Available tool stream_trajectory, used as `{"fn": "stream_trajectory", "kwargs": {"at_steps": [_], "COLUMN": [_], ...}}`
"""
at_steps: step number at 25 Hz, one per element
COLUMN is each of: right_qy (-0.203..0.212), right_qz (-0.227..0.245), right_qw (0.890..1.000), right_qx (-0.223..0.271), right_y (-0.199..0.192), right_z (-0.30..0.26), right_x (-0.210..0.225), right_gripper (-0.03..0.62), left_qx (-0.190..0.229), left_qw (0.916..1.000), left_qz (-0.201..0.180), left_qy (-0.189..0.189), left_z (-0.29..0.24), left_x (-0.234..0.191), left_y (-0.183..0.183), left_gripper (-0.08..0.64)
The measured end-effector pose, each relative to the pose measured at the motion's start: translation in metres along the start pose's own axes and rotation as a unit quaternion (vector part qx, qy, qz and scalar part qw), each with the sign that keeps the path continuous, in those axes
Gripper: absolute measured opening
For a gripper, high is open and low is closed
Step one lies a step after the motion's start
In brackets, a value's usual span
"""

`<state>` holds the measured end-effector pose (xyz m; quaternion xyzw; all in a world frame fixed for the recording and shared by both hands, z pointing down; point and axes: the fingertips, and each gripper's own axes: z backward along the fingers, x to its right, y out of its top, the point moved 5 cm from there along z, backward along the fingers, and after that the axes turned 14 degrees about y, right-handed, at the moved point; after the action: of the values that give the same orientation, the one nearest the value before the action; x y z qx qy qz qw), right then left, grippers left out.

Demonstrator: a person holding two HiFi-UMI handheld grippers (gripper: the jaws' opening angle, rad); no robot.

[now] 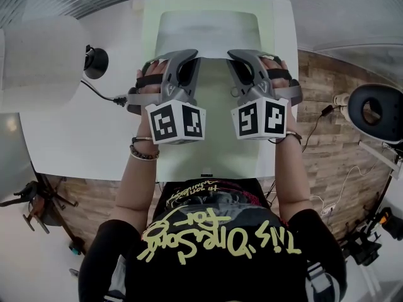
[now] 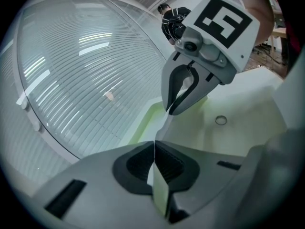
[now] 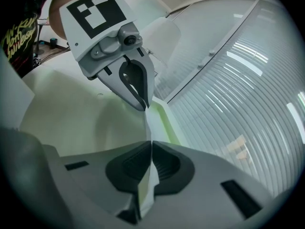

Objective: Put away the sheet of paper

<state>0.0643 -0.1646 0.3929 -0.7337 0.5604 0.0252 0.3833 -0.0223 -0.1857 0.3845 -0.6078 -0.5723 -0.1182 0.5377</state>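
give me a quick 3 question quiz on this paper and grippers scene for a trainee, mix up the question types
1. True or false: the left gripper has its jaws wide apart with nothing between them.
2. Pick one: the right gripper is shut on A) a cable, B) the sheet of paper, C) a metal ring.
3. Fill in: in the head view, the sheet is spread over a white ____.

Key
1. False: its jaws are closed on the sheet's edge.
2. B
3. table
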Motion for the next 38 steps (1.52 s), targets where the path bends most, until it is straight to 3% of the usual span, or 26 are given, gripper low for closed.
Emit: {"fn": "stream_trajectory", "kwargs": {"at_steps": [38], "right_qy": [-0.006], "right_qz": [0.001], "right_qw": [1.0], "right_qx": [-0.013], "right_y": [0.005], "right_z": [-0.011], "right_x": [0.018], "right_gripper": [0.009], "left_qx": [0.001], "left_qw": [0.9998], "left_qz": [0.005], "left_qy": [0.02], "left_z": [-0.02], "left_x": [-0.02], "left_y": [0.0], "left_gripper": [0.008]}}
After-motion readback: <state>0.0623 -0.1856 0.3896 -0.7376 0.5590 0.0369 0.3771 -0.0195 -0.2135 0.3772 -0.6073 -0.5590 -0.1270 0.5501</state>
